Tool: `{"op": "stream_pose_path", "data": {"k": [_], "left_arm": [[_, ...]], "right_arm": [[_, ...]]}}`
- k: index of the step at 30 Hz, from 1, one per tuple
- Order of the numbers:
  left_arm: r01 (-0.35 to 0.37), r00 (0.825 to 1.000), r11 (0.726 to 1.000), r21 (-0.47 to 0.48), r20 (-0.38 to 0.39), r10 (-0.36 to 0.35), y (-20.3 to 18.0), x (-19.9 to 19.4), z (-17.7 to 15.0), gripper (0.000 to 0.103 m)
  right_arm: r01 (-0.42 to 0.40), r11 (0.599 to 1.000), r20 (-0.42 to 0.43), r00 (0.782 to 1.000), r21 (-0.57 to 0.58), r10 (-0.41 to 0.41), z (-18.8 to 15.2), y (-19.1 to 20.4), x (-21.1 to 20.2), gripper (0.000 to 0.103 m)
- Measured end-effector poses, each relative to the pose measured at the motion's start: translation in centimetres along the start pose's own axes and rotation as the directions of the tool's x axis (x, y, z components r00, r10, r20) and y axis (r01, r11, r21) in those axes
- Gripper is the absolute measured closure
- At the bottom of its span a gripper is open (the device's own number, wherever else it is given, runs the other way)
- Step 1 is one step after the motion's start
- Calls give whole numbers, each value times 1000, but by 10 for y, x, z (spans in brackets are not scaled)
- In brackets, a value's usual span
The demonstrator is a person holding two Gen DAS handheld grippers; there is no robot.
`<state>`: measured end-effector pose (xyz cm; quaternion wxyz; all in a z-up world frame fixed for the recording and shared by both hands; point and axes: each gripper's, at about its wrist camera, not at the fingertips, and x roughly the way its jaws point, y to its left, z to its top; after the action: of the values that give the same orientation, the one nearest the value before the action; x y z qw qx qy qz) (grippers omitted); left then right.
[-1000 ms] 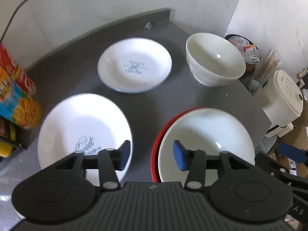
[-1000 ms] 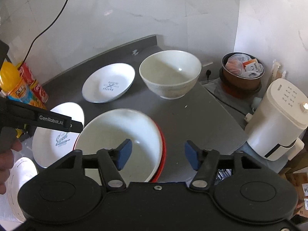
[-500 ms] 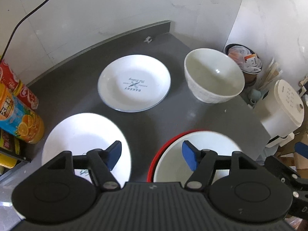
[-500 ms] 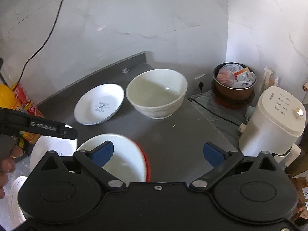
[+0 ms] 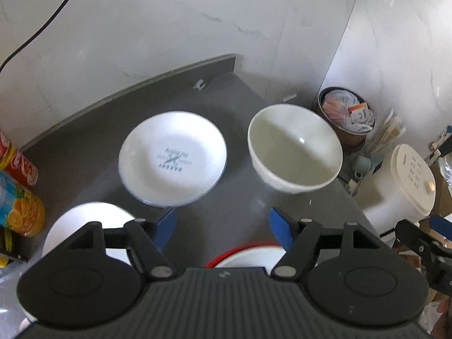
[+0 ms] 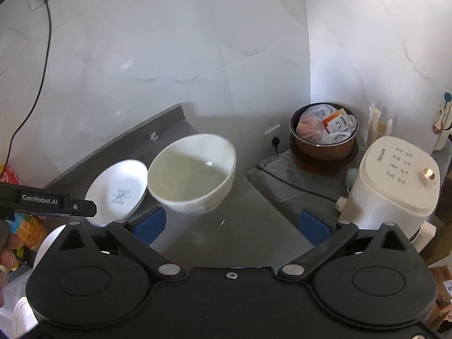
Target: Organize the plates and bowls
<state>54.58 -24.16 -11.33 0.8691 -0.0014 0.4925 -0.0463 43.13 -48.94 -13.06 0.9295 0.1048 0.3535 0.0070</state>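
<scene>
Both tongs, left (image 5: pixel 221 227) and right (image 6: pixel 231 223), are held apart and empty above the worktop (image 5: pixel 243 197). The deep bowl (image 6: pixel 192 176), far right beside the plate (image 5: pixel 172 159), is judged the next pickup; a rim grip is called for.

Dark grey countertop (image 5: pixel 107 130) with a low upstand along its far edge, meeting a white marbled wall; a small pale clip-like piece (image 5: pixel 199 84) lies near the far edge; a white shallow plate (image 5: pixel 172 158) printed "BAKERY" sits flat toward the middle of the far half; a deep cream bowl (image 5: pixel 295 148) stands upright near the right edge, close to the plate but apart from it; a second white plate (image 5: pixel 84 217) lies at the near left; a white dish inside a red-rimmed one (image 5: pixel 240 251) lies at the near edge, largely hidden; a red cola can (image 5: pixel 19 161) and an orange-drink can (image 5: pixel 19 212) stand at the left edge.
</scene>
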Motion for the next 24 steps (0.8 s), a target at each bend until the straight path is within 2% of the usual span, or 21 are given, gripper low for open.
{"op": "stream_pose_path", "data": {"k": [6,11,19,23,24], "left_arm": [[15,1000,1000,24,20,-15,-14,13,21,29],[13,1000,1000,16,7,-13,-23,29,33,29],[38,999,999,-4,2,-38,-33,56,43,30],[61,998,998,-12,-12,-61,-36,72,48,36],[64,998,998,-12,-15,-64,-37,76,49,39]], "right_arm": [[-16,1000,0,1000,4,16,13,-9,18,2],[-50,999,-11,999,16,50,22,-12,36,7],[-84,993,-45,995,81,87,32,-15,72,29],[-99,989,-82,991,108,108,34,-19,93,40],[-98,988,-90,990,117,109,34,-20,98,42]]}}
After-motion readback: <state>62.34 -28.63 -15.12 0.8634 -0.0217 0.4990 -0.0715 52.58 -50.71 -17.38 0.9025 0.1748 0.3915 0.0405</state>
